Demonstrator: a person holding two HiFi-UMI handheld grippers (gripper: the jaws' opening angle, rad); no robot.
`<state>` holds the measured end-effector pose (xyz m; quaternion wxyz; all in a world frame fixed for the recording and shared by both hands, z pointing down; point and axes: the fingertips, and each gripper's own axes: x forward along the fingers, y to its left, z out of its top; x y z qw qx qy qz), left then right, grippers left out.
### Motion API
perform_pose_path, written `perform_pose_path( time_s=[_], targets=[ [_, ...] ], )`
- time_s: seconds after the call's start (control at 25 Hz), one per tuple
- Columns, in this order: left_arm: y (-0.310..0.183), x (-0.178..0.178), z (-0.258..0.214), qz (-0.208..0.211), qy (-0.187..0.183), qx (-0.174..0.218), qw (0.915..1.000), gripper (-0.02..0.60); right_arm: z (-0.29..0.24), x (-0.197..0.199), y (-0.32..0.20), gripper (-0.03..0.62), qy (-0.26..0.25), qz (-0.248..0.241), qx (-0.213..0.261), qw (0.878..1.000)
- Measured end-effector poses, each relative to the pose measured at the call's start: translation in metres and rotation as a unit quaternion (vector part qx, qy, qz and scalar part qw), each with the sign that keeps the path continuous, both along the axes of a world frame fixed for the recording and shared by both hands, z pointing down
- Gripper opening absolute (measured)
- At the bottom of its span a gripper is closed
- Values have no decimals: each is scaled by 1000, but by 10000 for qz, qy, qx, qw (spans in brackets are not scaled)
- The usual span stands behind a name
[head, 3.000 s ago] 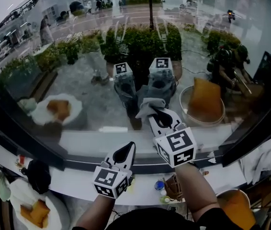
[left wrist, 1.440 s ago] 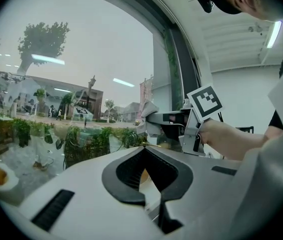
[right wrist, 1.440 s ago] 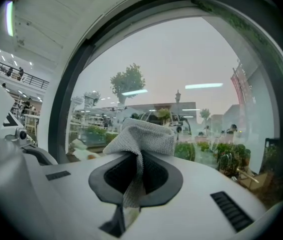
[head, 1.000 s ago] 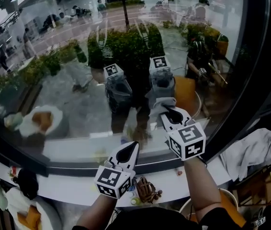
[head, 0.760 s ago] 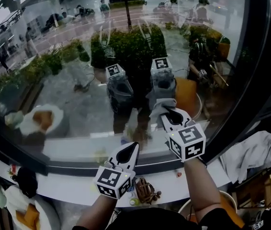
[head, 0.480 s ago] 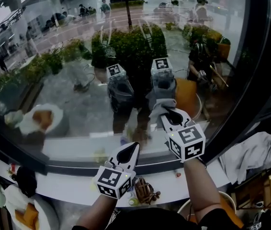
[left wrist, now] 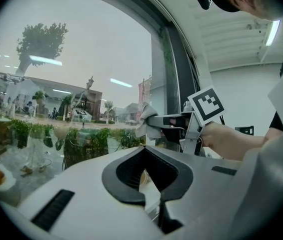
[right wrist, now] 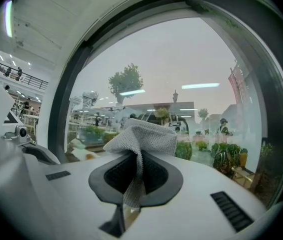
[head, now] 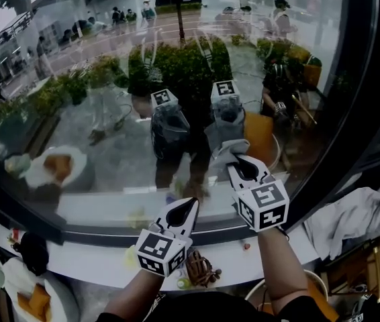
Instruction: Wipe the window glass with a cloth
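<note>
The window glass fills the head view and mirrors both grippers. My right gripper is shut on a grey woven cloth, which meets its own reflection on the pane, low and right of centre. In the right gripper view the cloth bunches out above the shut right gripper, with the glass just beyond. My left gripper hangs lower, over the sill, shut and holding nothing. The left gripper view shows the shut left gripper, and beyond it the right gripper with the cloth.
A white sill runs under the pane, with a small brown object on it. The dark window frame rises close at the right. A crumpled white cloth lies far right. A plate with bread sits at the bottom left.
The head view has swung right since three seconds ago, so the right frame now looms larger. Over the last second both grippers have barely shifted; the cloth stays on the glass.
</note>
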<state>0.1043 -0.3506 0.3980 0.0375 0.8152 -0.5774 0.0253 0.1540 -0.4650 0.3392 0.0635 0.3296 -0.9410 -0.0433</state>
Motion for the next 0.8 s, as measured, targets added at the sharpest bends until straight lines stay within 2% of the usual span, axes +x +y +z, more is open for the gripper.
perform_pose_path(
  time_s=[0.4,0.6,0.8],
  targets=[
    [-17,33,-47,344,33,381,9987,8,-57,30,2,38,-201,189,354,9990],
    [-19,37,-62,442,118,512,9976,8,-72,26,3,38,-308,145,462,9984],
    [-21,32,-75,328,52,622,9975,8,-81,17,-3,38,-313,24,509,9982]
  ],
)
